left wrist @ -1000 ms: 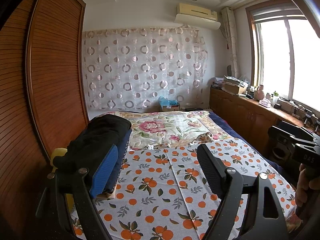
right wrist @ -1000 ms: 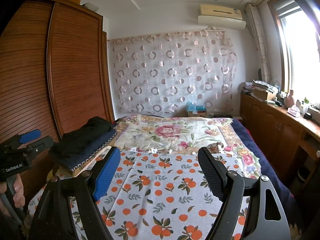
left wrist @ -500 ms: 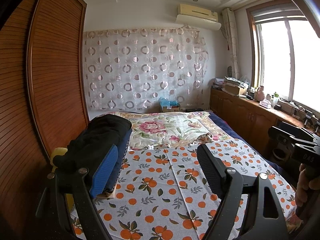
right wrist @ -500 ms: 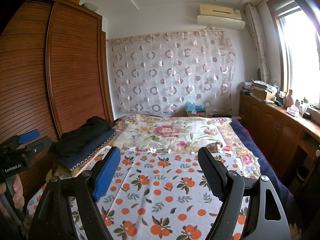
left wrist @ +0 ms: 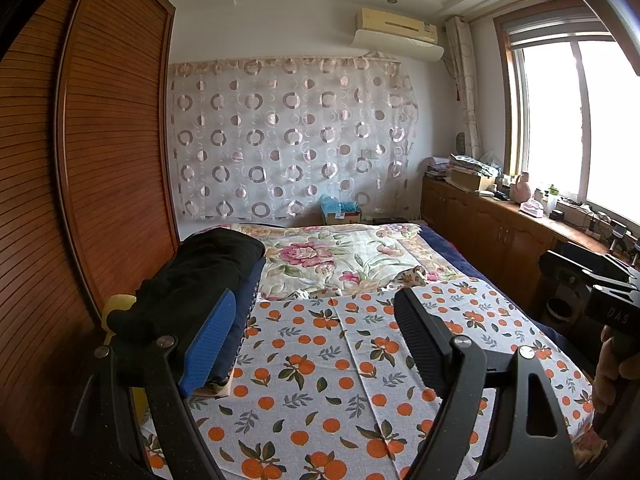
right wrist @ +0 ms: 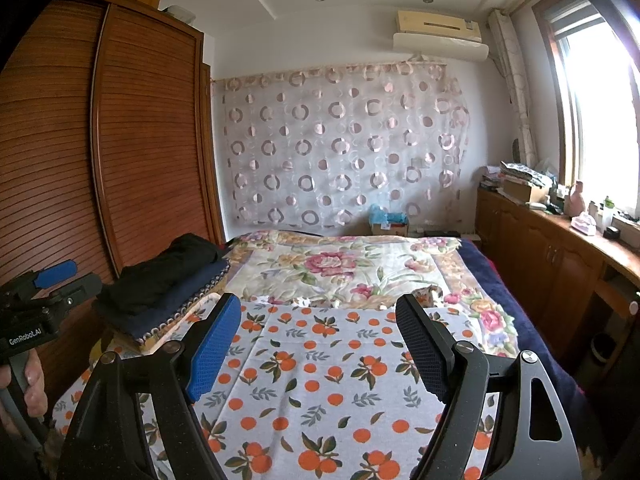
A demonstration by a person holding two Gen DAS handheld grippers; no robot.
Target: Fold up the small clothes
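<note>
A stack of folded dark clothes, black on navy (left wrist: 208,276), lies at the bed's left edge; it also shows in the right wrist view (right wrist: 168,276). My left gripper (left wrist: 316,340) is open and empty, held above the orange-print sheet (left wrist: 320,368), just right of the stack. My right gripper (right wrist: 318,344) is open and empty above the same sheet (right wrist: 320,368). Each gripper body shows in the other's view, the right one (left wrist: 600,288) at the right edge, the left one (right wrist: 36,304) at the left edge, both hand-held.
A floral quilt (right wrist: 348,268) covers the far half of the bed. A slatted wooden wardrobe (left wrist: 100,152) stands close on the left. A low cabinet with clutter (left wrist: 520,220) runs under the window on the right. A cardboard box (right wrist: 390,226) sits beyond the bed.
Both grippers stay open and nearly still. The right wrist view has drifted very slightly; nothing was taken hold of or moved.
</note>
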